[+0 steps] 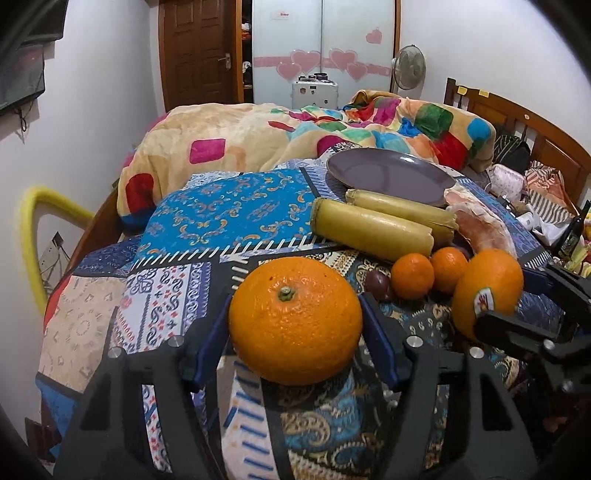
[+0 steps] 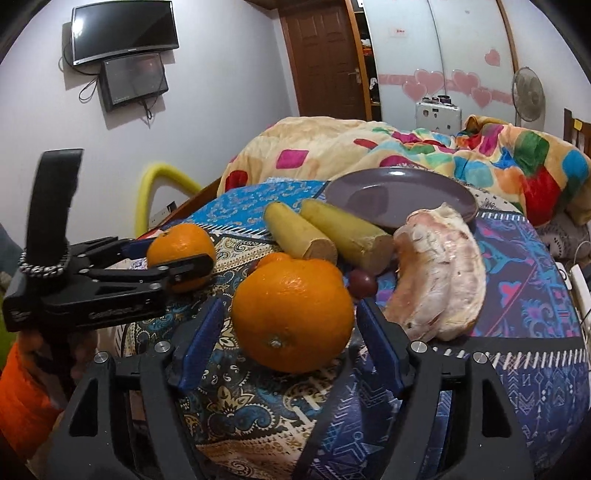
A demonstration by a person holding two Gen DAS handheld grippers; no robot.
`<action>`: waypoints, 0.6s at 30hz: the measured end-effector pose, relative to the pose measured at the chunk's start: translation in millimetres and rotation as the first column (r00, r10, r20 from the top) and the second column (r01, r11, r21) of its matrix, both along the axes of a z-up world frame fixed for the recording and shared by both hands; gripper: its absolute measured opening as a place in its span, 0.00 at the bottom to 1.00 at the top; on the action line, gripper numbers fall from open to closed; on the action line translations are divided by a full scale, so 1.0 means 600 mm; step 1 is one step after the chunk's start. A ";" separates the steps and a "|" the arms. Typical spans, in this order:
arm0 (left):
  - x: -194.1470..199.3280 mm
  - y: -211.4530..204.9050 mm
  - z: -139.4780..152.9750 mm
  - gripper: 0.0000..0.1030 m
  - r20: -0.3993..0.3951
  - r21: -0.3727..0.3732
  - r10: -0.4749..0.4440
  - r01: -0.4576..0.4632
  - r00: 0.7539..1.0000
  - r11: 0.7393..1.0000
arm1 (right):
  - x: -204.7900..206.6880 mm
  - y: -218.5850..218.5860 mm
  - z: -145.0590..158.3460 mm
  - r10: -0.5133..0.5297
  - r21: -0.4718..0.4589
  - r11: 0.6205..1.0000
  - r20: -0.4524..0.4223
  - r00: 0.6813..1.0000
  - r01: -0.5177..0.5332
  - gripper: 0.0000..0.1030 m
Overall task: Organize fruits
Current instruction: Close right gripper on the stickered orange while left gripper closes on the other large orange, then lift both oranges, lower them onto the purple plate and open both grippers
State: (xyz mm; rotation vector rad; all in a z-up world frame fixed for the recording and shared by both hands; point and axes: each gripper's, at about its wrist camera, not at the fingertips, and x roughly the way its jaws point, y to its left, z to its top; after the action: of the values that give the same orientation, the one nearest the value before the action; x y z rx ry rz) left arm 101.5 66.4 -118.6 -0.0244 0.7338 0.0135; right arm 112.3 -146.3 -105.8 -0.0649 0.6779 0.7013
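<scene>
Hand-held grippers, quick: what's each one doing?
Left hand-held gripper: closed on the stem-up round orange.
Right hand-held gripper: open around the stickered round orange, not gripping.

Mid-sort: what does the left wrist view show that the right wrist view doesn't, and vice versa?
Left wrist only: two small round mandarins in full, a sticker on one large orange, a dark glass bottle. Right wrist only: two black wall-mounted screens, an orange sleeve. Both: round purple plate, two yellow-green cut stalks, pale curved peel, two large oranges.
</scene>
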 end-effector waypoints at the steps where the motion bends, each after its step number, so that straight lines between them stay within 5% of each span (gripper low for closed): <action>1: -0.004 0.001 0.002 0.65 0.002 -0.005 0.000 0.000 1.000 1.000 | -0.001 0.001 0.001 -0.002 -0.003 1.000 0.001 1.000 0.002 0.67; 18: -0.037 -0.040 0.084 0.65 0.122 -0.002 -0.035 0.035 0.992 0.999 | -0.015 -0.029 0.067 -0.065 0.021 0.998 0.124 0.990 0.063 0.61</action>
State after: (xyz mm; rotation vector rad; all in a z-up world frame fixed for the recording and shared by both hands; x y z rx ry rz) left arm 79.4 42.2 -68.4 -0.0158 0.6117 -0.0227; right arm 103.6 -163.6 -65.5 -0.0705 0.5518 0.6356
